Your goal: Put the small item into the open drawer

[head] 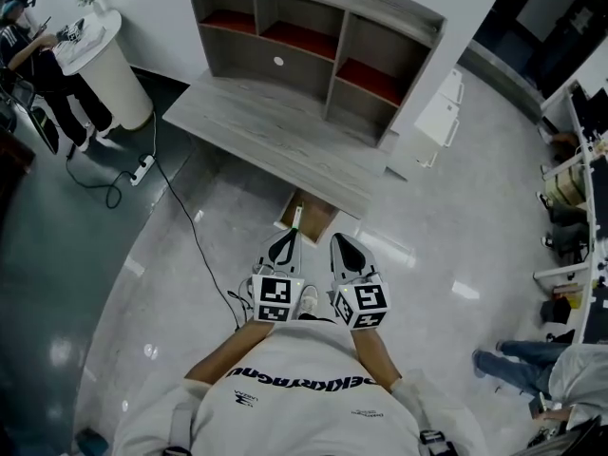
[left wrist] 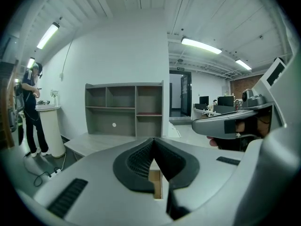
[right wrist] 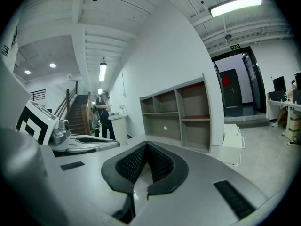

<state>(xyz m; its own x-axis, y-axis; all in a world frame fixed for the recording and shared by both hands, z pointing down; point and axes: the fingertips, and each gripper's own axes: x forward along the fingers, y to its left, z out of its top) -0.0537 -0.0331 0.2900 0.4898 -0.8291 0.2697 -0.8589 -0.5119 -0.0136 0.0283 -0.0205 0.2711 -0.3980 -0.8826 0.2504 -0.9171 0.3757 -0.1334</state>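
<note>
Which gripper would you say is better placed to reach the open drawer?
Left: a slim item seems to jut from the left gripper toward the drawer; the right gripper, shut, shows nothing.

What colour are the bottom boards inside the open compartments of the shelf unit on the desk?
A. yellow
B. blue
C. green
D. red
D: in the head view, the shelf unit standing on the desk shows red boards at the bottom of its open compartments.
</note>
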